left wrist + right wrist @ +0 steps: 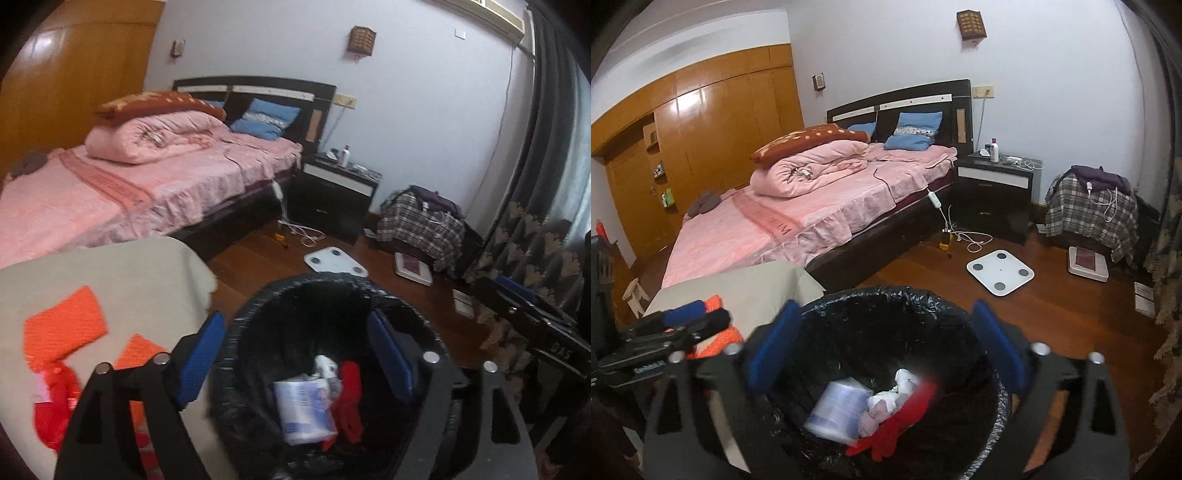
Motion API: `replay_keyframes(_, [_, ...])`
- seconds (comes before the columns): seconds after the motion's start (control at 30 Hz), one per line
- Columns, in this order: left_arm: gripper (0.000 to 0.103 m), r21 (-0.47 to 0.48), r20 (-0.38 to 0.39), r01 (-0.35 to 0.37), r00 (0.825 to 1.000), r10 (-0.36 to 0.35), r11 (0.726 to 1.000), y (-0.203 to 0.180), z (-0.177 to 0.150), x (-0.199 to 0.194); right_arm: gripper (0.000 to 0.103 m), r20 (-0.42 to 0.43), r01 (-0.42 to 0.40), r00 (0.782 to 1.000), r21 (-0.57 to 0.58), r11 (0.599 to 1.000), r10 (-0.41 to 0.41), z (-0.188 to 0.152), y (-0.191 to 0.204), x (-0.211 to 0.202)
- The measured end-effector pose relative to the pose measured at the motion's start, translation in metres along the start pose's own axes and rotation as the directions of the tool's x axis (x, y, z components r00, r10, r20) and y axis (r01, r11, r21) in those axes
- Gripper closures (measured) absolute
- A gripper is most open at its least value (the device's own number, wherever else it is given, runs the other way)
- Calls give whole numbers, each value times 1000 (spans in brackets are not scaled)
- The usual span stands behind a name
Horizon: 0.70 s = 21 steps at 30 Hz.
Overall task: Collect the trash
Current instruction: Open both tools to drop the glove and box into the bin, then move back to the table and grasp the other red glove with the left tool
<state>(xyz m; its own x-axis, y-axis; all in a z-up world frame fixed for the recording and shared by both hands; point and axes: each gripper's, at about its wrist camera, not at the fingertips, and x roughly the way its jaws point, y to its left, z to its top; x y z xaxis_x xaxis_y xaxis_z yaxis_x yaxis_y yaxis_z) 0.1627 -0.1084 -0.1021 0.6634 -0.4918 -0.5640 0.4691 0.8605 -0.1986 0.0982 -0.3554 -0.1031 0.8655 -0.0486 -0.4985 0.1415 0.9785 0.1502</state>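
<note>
While both the left gripper [295, 354] and right gripper [882, 341] hang spread and empty over the bin [849, 295], lift clear without snagging its black liner [266, 295].

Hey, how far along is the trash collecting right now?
Well along: the black-lined trash bin already holds a white plastic package, crumpled tissue and a red wrapper. In hand: nothing; the right claw and the left claw are open above the bin. Left: the red and orange items on the beige-covered surface beside it, if those count as trash.
</note>
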Motion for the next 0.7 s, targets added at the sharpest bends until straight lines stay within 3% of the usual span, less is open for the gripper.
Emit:
replay_keyframes(0.13, [17,3,43,-99,994,98,995,26,-8,-26,7,-22,-20,1000,12,1000,20,-6,14,4])
replay_keyframes(0.23, [16,-6,63,-187,980,187,982,51,-19,-49,7,-41,-61,997,-8,998,61,-13,37,9])
replay_keyframes(0.47, [16,-53,63,-377,923,380,925,119,-57,-100,7,-98,-189,978,-61,980,183,-26,104,24])
replay_keyframes(0.57, [16,-76,34,-417,907,421,906,143,-72,-110,7,-116,-237,967,-95,967,226,-29,132,29])
replay_keyframes(0.7, [16,-106,3,-433,900,436,895,164,-88,-114,7,-136,-283,954,-129,950,266,-36,164,37])
